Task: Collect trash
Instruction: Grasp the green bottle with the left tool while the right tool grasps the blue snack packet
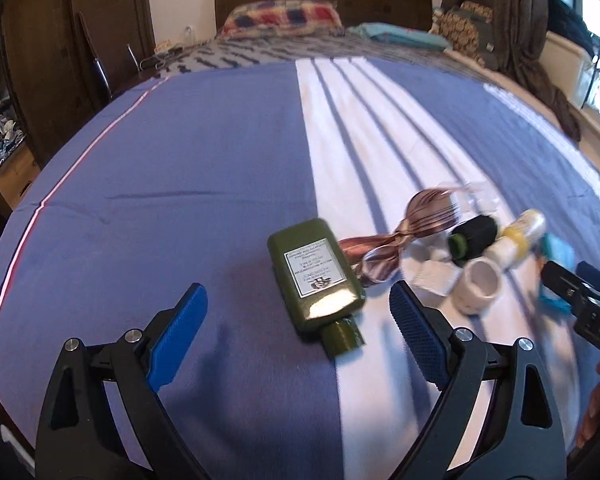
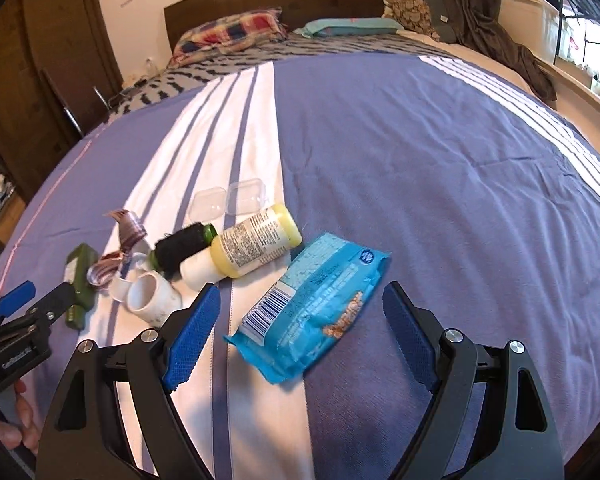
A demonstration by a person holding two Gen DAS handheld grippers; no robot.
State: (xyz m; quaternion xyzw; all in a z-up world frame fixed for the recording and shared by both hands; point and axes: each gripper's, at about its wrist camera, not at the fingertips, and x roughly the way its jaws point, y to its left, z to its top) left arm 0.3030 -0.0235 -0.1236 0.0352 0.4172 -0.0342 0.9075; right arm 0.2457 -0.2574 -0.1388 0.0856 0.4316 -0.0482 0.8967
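Trash lies on the bed's blue and white striped sheet (image 1: 180,168). A green bottle (image 1: 316,276) lies just ahead of my open, empty left gripper (image 1: 298,312), between its fingers' line. Beside it lie a brown ribbon (image 1: 384,244), white tape rolls (image 1: 480,286), a black roller (image 1: 472,236) and a yellow bottle (image 1: 520,236). My right gripper (image 2: 302,312) is open over a blue snack wrapper (image 2: 312,304). The yellow bottle (image 2: 256,246), black roller (image 2: 182,250), tape roll (image 2: 152,294), ribbon (image 2: 128,232), clear plastic case (image 2: 230,200) and green bottle (image 2: 80,276) lie left of it.
Pillows (image 1: 280,18) and folded cloth (image 1: 400,36) lie at the headboard. A wooden wardrobe (image 1: 60,40) stands left of the bed. A window ledge (image 2: 560,40) runs along the right. The other gripper shows at the left edge of the right wrist view (image 2: 16,308).
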